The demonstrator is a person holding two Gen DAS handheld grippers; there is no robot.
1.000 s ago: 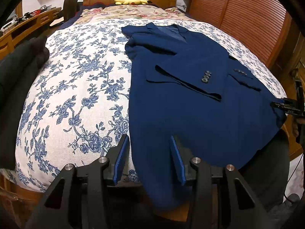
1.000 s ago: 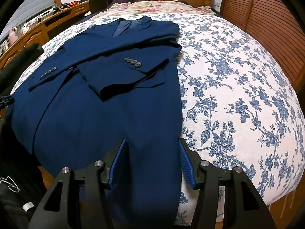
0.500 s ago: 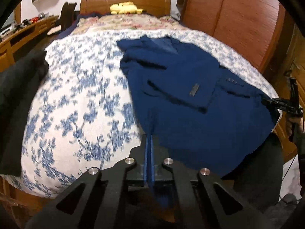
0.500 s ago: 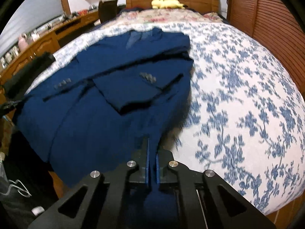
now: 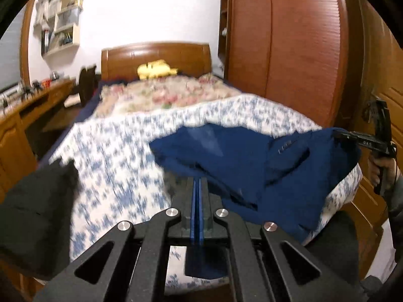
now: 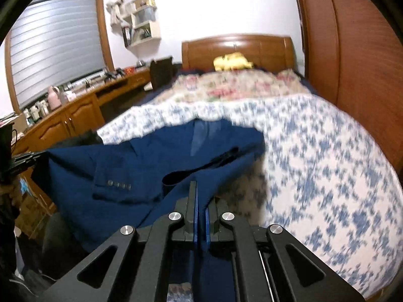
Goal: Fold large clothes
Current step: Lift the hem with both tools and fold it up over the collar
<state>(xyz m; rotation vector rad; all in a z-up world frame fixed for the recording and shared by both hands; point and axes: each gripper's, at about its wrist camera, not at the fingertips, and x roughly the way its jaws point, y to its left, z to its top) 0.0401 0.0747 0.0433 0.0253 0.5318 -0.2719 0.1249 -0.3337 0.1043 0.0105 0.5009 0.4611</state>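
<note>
A navy blue suit jacket (image 5: 239, 158) lies on the blue-flowered bedspread (image 5: 113, 161), sleeves folded across its front. My left gripper (image 5: 197, 183) is shut on the jacket's hem at one bottom corner and holds it lifted off the bed. My right gripper (image 6: 200, 196) is shut on the hem of the jacket (image 6: 113, 166) at the other bottom corner, also lifted. The right gripper also shows in the left wrist view (image 5: 352, 138), at the jacket's far edge. The lower part of the jacket hangs raised between the two grippers.
A black garment (image 5: 32, 209) lies at the bed's left edge. A yellow plush toy (image 5: 156, 69) sits by the wooden headboard (image 6: 236, 47). A wooden wardrobe (image 5: 289, 50) stands on the right, and a desk with clutter (image 6: 63, 110) runs along the left wall.
Both grippers closed on the jacket's hem, then lifted it. The views tilted up and the jacket's lower part rose off the bed toward the collar.
</note>
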